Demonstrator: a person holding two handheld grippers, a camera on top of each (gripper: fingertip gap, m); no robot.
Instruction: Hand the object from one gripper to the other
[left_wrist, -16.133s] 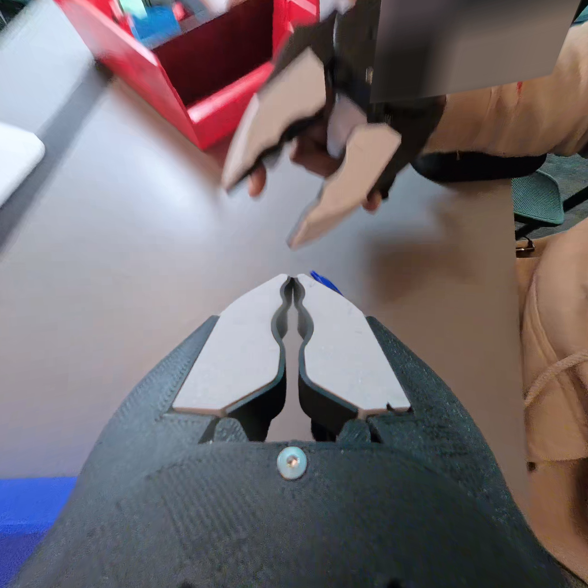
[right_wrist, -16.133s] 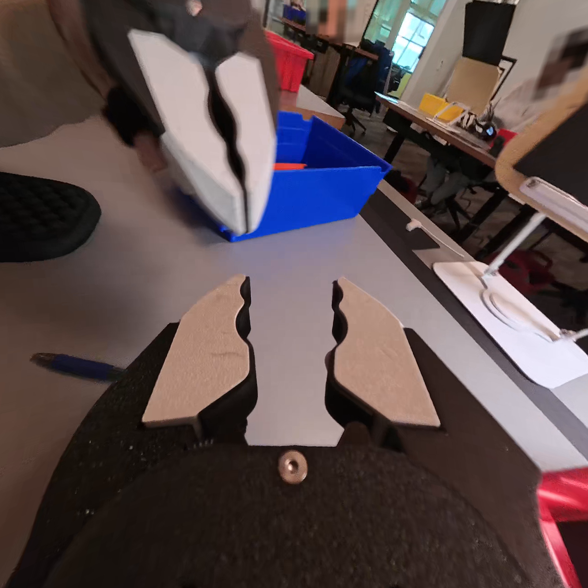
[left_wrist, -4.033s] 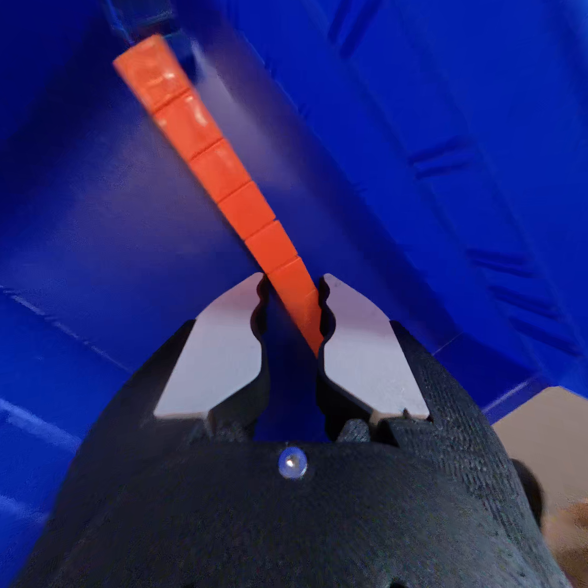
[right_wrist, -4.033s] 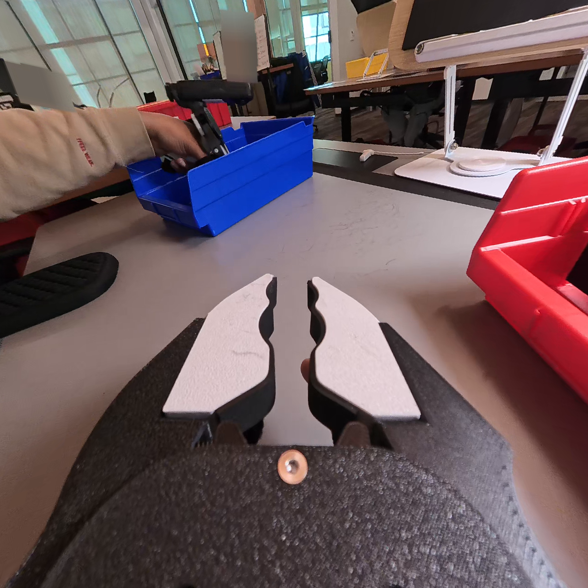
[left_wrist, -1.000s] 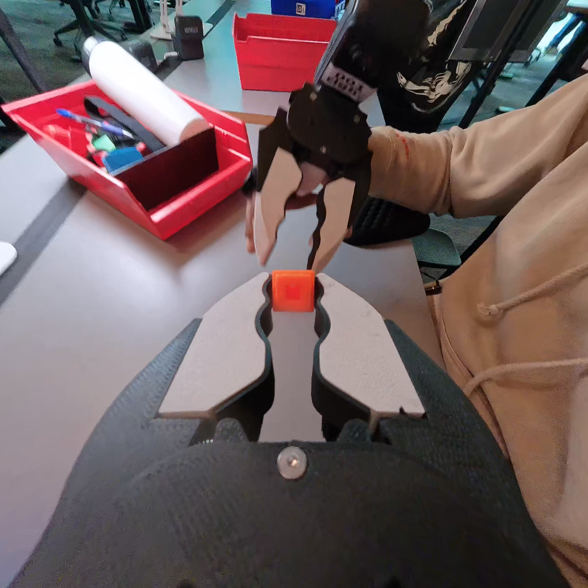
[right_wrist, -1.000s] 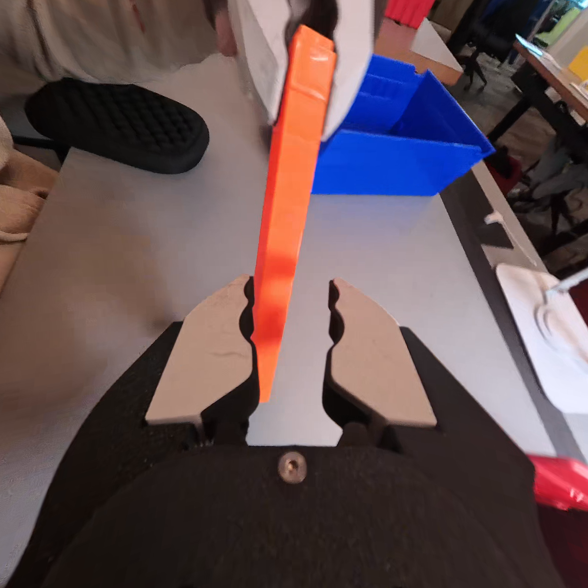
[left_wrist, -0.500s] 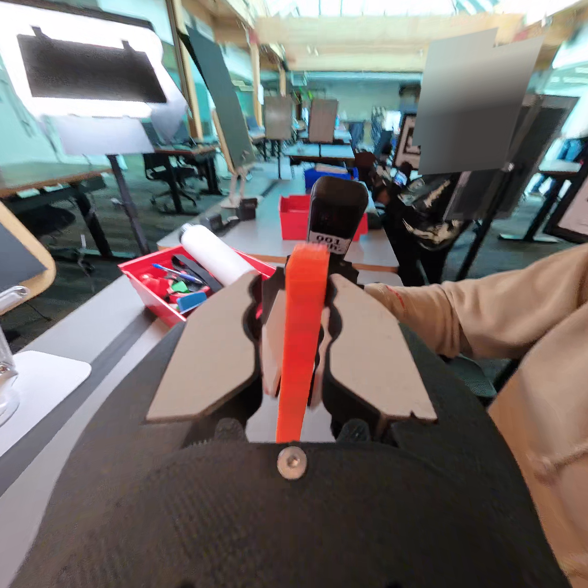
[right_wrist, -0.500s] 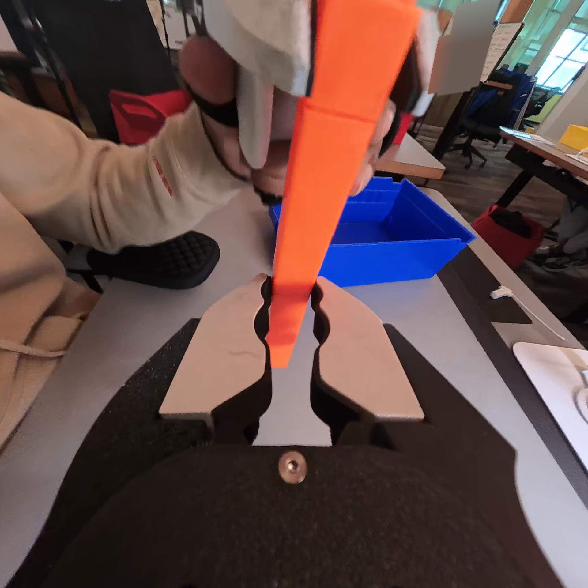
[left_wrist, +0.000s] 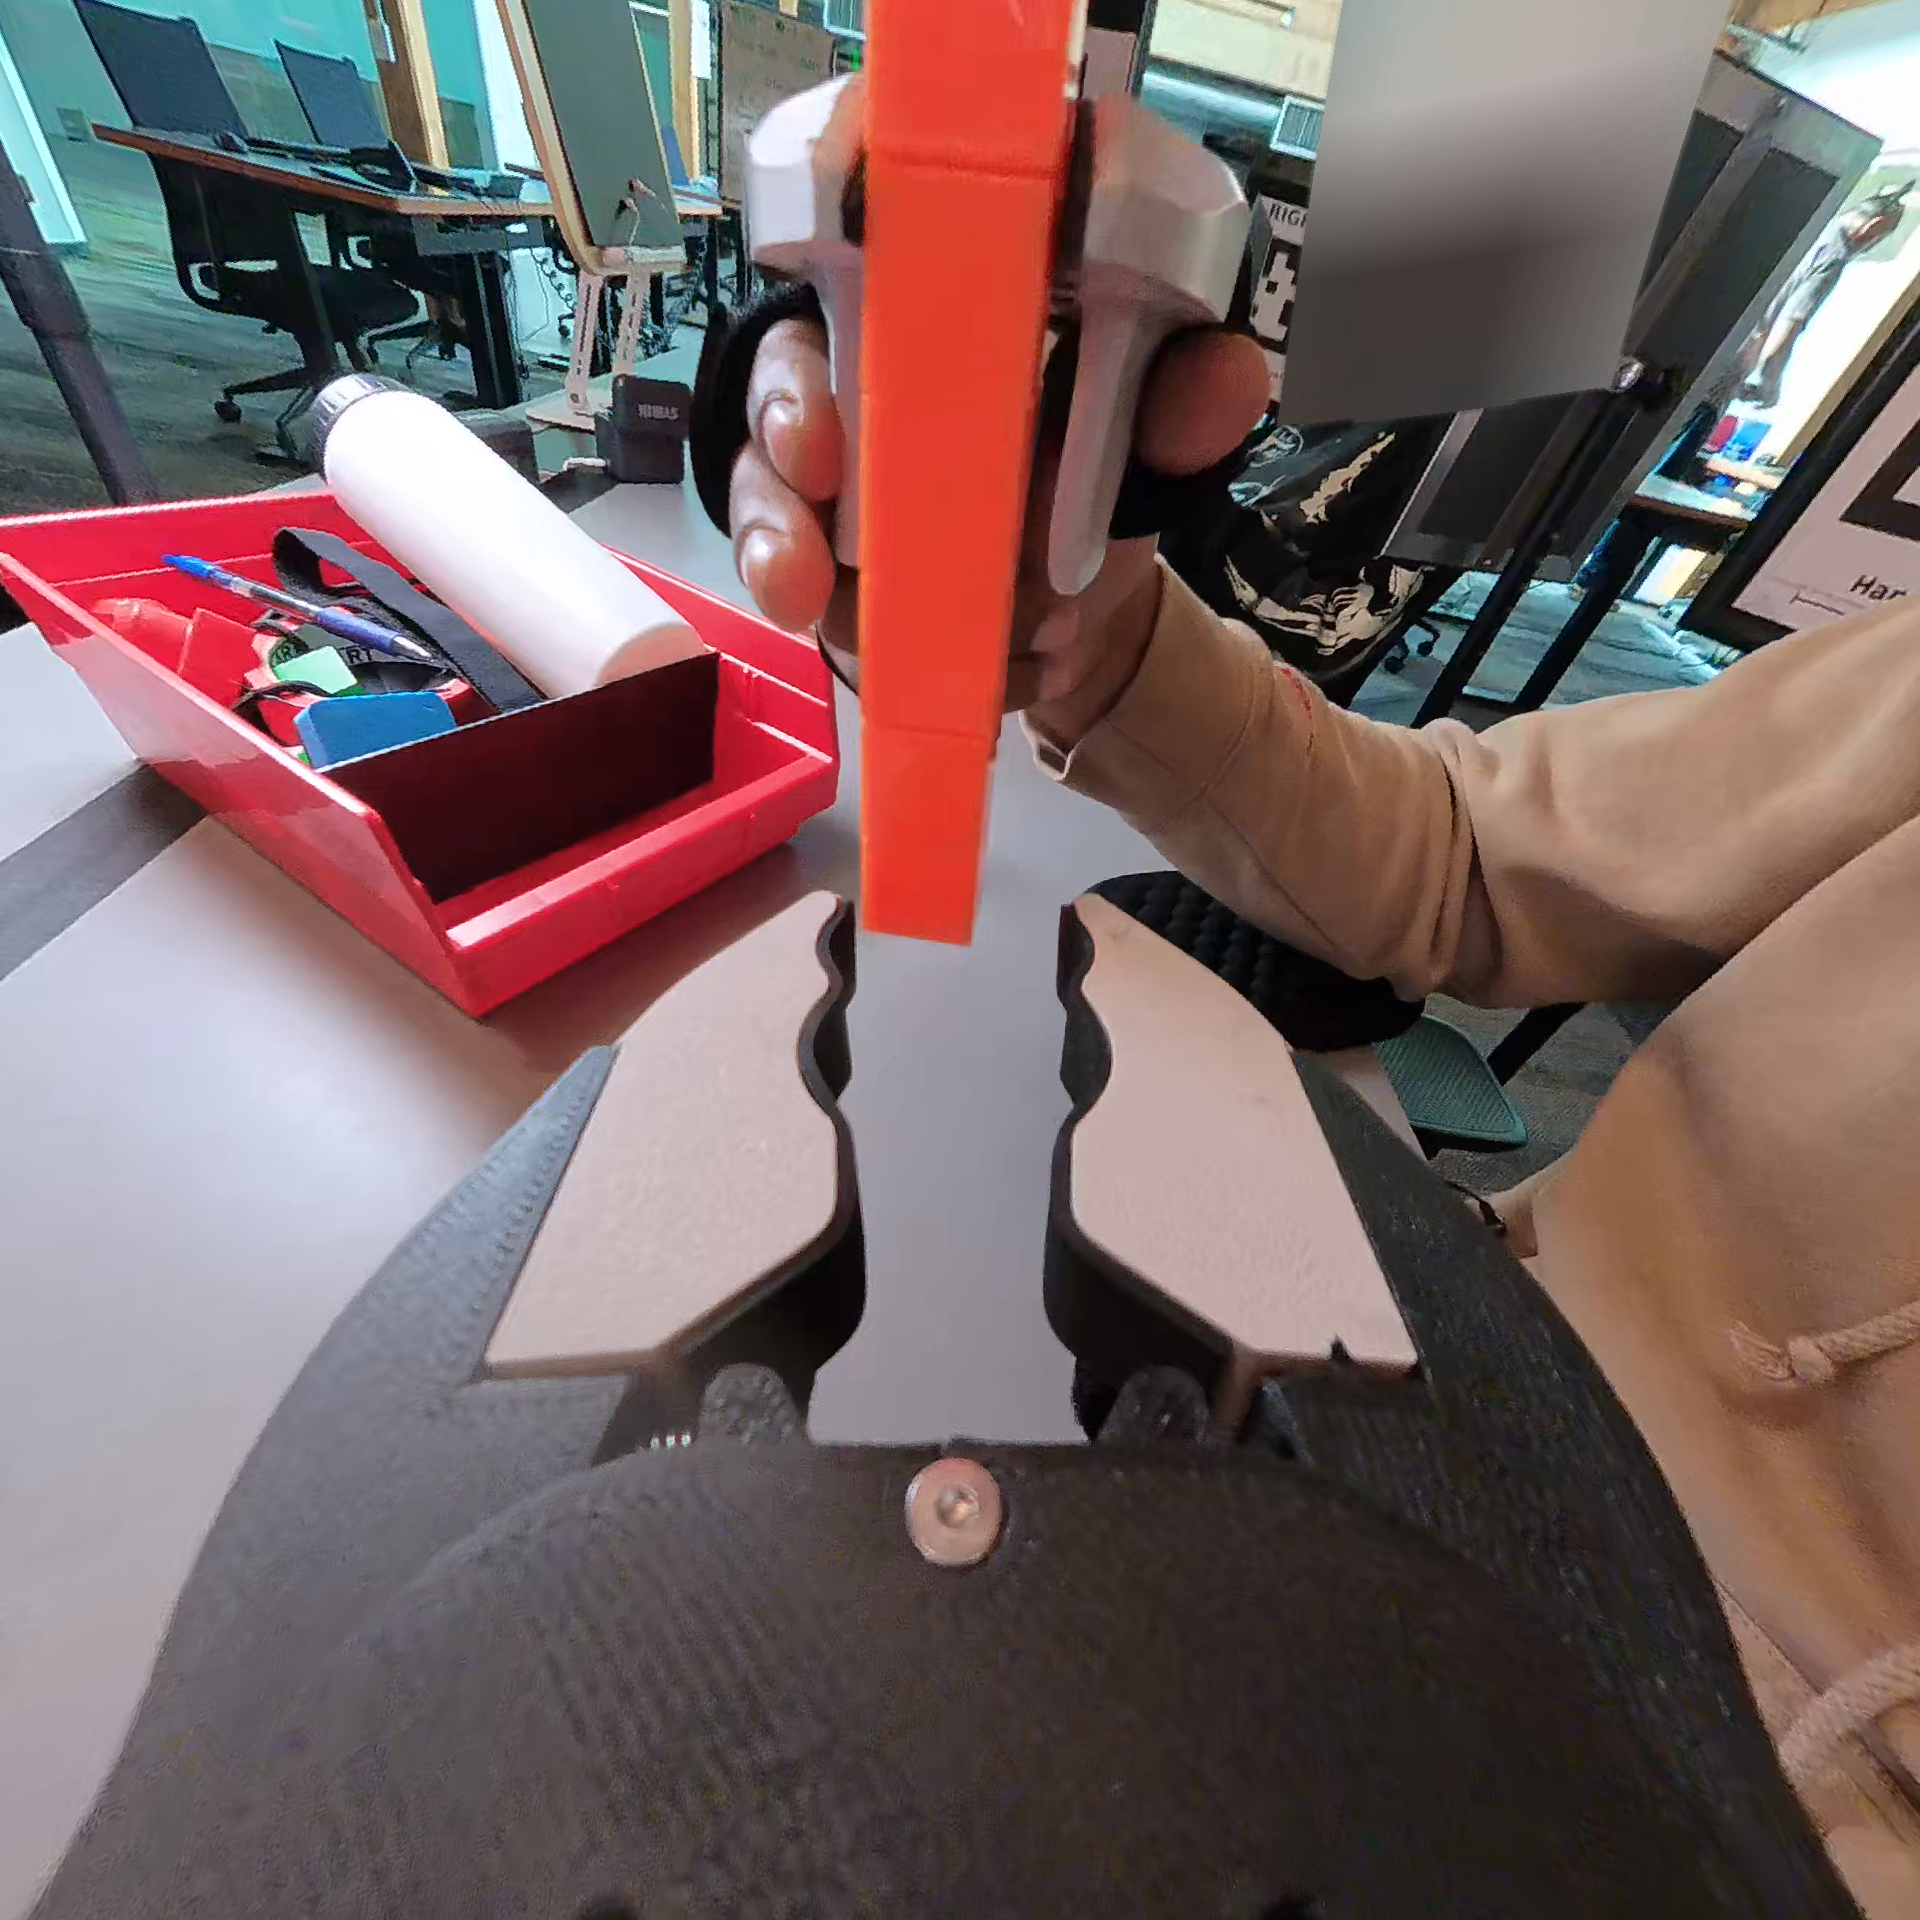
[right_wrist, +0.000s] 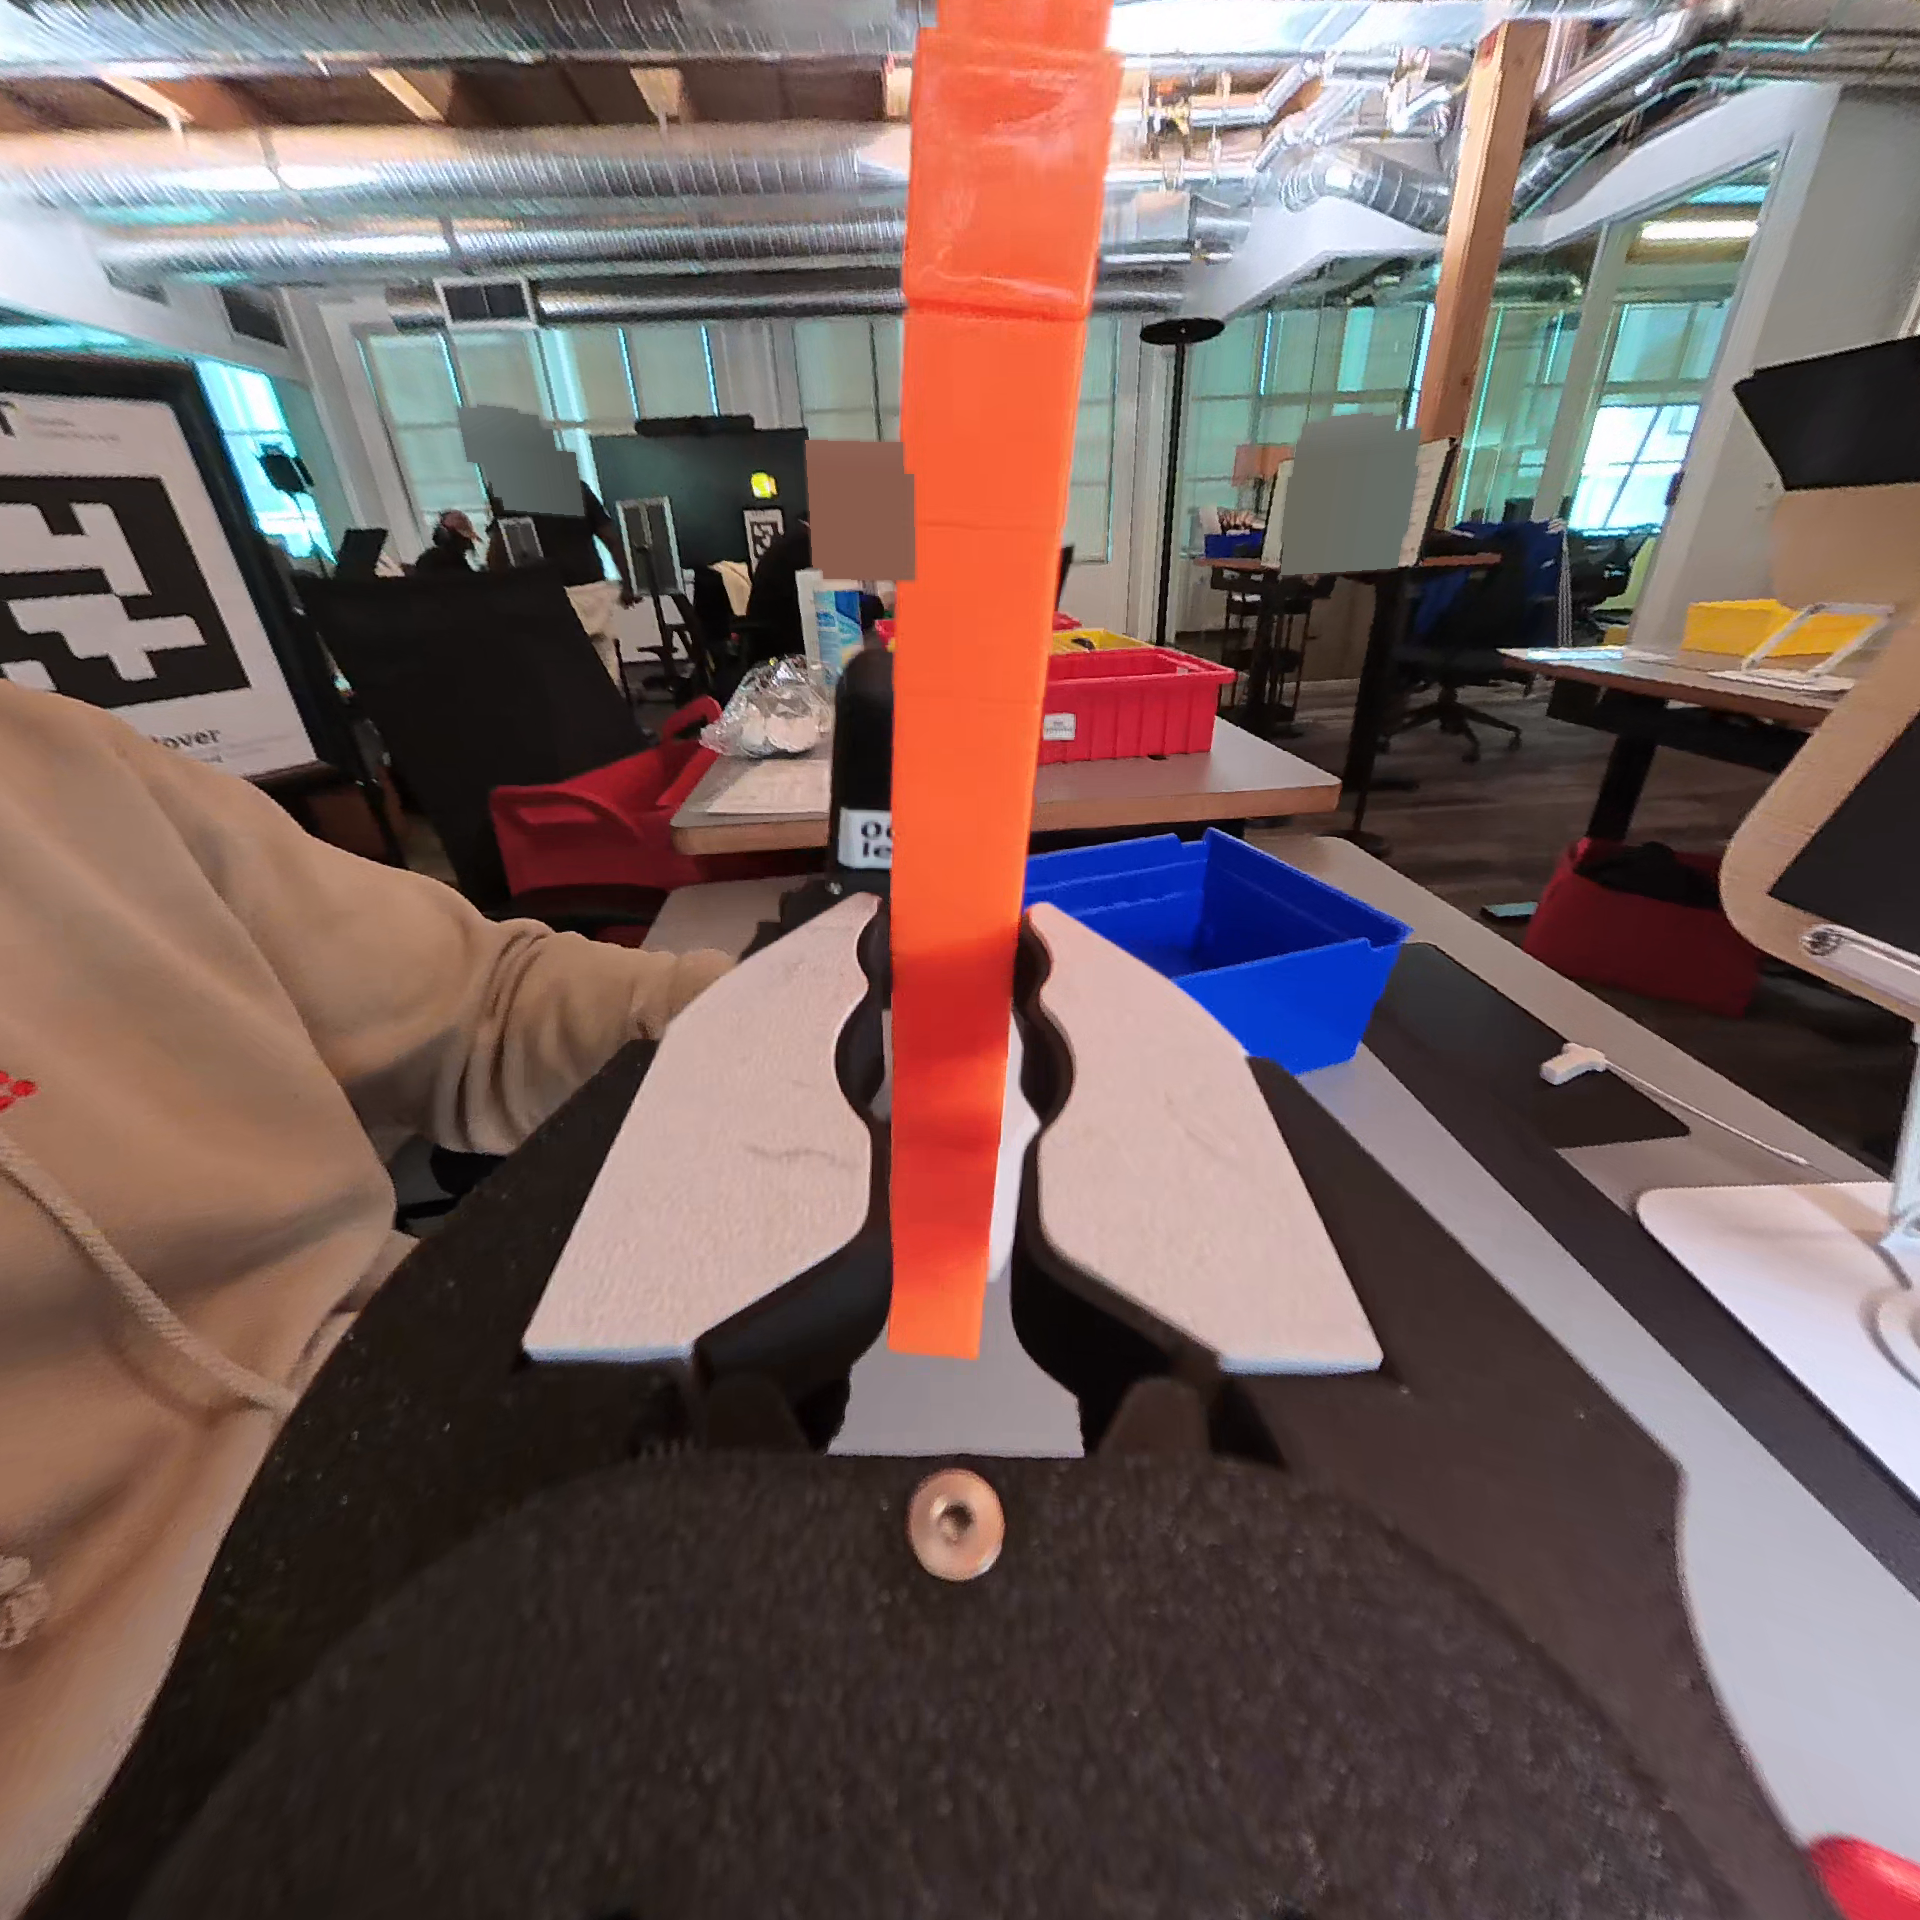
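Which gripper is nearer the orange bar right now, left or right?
Right. The right gripper is shut on the orange bar; the left gripper is open, the bar's end just past its fingertips, not touching.

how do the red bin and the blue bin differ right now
The red plastic bin holds a white bottle, a blue pen and small items; the blue plastic bin shows nothing inside. The red bin has a dark divider; none shows in the blue. Both are open-topped and sit on the grey table.

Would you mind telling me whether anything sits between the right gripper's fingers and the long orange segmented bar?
Nothing visible does. The right gripper is shut directly on the long orange segmented bar, its fingers pressing both sides. The left gripper is open, just below the bar's end.
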